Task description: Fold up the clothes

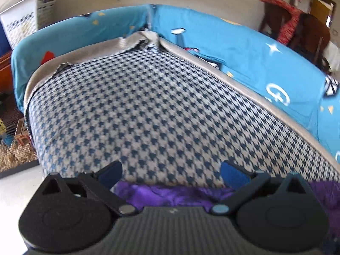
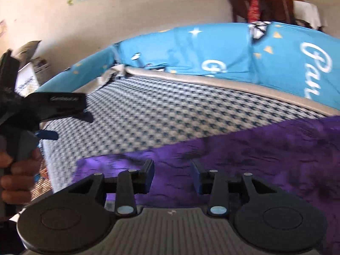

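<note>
- The fuzzy purple fleece garment lies at the near edge of the bed, spread over the blue-and-white houndstooth mattress surface; most of its bulk runs off to the right, and only a narrow strip of it shows under my left tool.
- I cannot make out a sleeve, collar or hem on it, so I cannot tell which part lies nearest me, nor whether a fold is already laid in it.
- My right gripper hangs just above the purple pile with its blue pads apart and nothing pinched between them; the cloth lies beneath, not in the grip.
- My left gripper has its fingers spread wide over the near hem of the houndstooth, with the purple edge just below them, and it pinches nothing either.
- In the right wrist view my left hand shows at the left edge, wrapped round the handle of that tool.
- My judgement: the folding is early or between folds, since neither tool holds cloth and the garment looks rumpled rather than squared.
- Left to do, as I read it: take two edges, lay them over and flatten the bundle.
- Beyond the mattress, a bright blue printed bedsheet rises along the far and right sides, and a dark wooden chair with a red patterned cloth stands at the far right against the wall.
</note>
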Demonstrator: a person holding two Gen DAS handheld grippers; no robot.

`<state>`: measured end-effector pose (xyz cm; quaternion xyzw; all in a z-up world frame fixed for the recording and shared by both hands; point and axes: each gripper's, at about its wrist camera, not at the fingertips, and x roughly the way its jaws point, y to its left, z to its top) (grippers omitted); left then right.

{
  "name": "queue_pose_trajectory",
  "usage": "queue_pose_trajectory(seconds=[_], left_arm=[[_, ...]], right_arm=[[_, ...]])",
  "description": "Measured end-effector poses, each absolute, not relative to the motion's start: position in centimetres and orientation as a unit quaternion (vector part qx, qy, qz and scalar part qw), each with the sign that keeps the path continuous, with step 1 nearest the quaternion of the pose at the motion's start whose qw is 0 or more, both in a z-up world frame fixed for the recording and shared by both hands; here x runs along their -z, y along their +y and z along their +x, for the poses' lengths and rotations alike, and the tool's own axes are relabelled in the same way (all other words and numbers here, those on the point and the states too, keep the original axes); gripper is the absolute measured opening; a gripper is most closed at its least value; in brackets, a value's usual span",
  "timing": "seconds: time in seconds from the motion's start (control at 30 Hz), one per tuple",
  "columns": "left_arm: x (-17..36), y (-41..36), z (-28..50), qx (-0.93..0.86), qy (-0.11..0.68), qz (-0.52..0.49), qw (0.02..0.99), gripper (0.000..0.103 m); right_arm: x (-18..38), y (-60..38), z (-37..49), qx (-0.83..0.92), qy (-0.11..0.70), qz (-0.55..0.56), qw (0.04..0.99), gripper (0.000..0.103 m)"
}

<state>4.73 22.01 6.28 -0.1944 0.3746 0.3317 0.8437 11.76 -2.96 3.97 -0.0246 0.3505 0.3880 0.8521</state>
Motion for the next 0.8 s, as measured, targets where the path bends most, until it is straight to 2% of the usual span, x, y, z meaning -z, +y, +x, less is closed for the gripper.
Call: queue_pose_trajectory(seconds=[0.5, 0.8], left_arm=[[-4.6, 15.2, 9.4, -0.252, 0.419, -0.164, 0.857, 0.103], [-3.4, 13.1, 12.8, -0.225, 0.443, -0.152, 0.855, 0.103]], right_arm=[[-2.5, -9.2, 17.6, -0.278, 0.327, -0.024, 0.903, 0.044], [-1.5, -10.1, 21.7, -0.248, 0.314, -0.047, 0.915, 0.050]])
